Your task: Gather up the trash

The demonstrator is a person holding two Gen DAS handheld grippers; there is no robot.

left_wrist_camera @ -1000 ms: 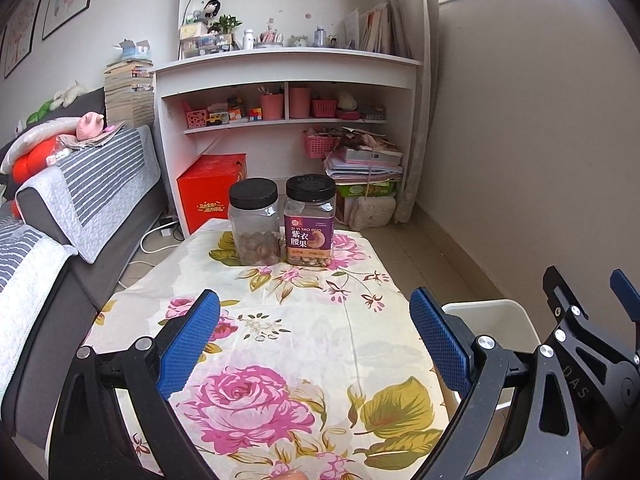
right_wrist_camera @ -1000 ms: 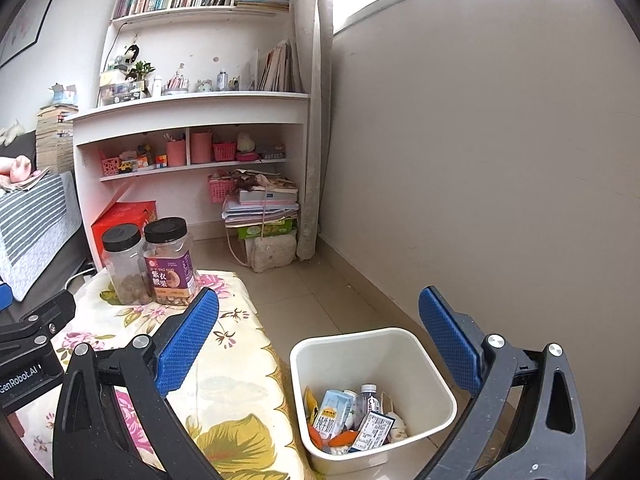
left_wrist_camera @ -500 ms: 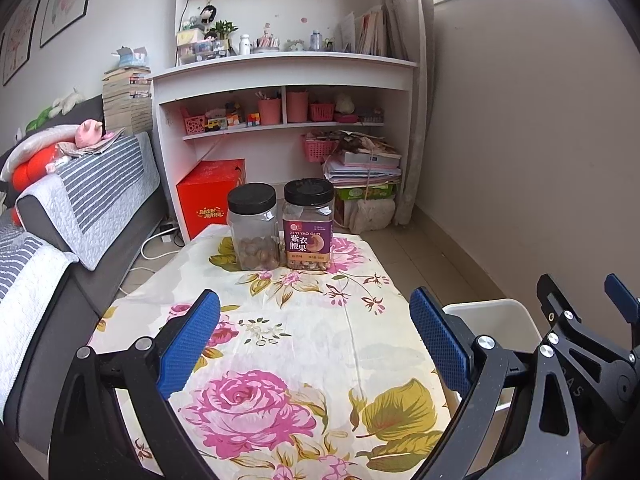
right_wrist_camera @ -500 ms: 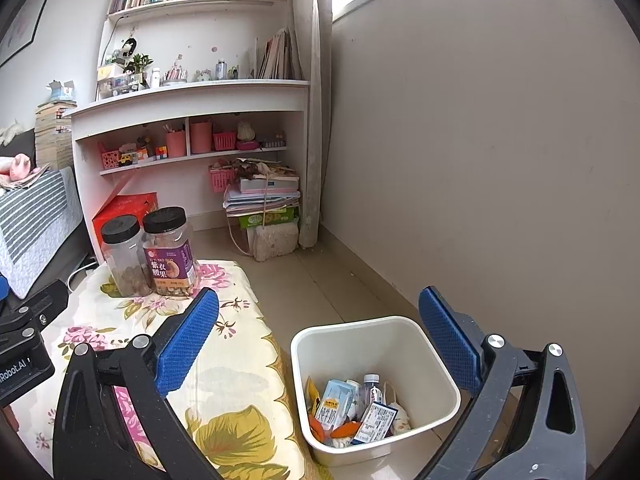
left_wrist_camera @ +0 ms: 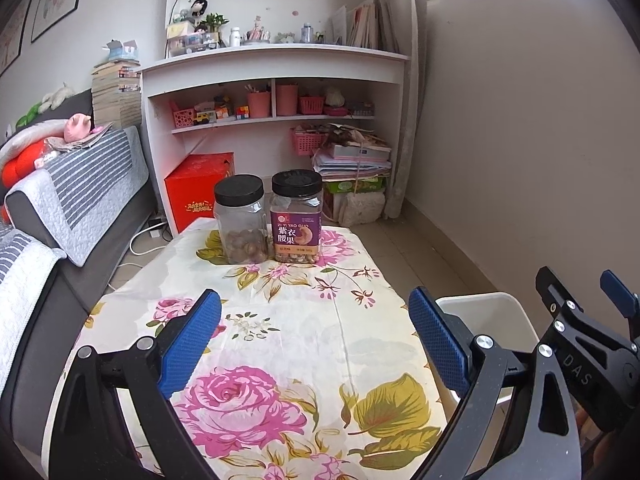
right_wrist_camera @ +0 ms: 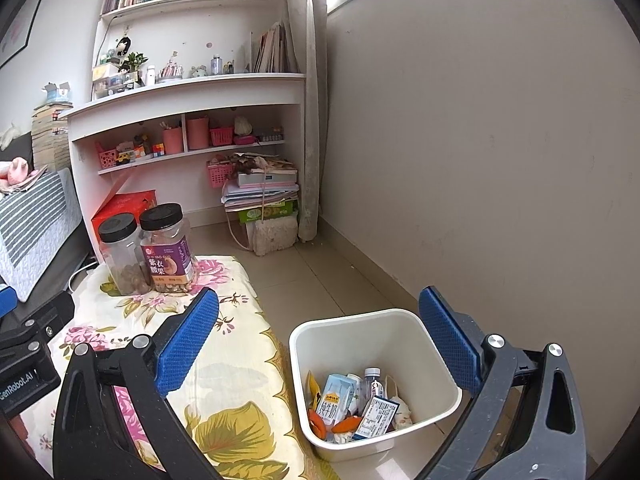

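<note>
Two jars stand side by side at the far end of the table [left_wrist_camera: 280,340], and the right one, the labelled jar [left_wrist_camera: 296,216], carries a purple label reading "ZI YI YAO GUO" over large Chinese characters. The plain jar [left_wrist_camera: 240,220] next to it has no label, only nuts in its lower part. Behind them sits a red box [left_wrist_camera: 199,198] with gold lettering too small to read. Down in the white bin [right_wrist_camera: 400,320] on the floor beside the table lies the trash [right_wrist_camera: 352,404]: a blue-and-white milk carton printed with Chinese characters, a small clear bottle, a printed packet and orange scraps. The left tool [left_wrist_camera: 316,344] hovers level above the floral tablecloth, fingers spread wide, holding nothing. The right tool [right_wrist_camera: 320,344] is just as wide and empty, poised over the table edge and the bin. "DAS" shows on the right tool's body, and "GenRobot.AI" on the left's.
</note>
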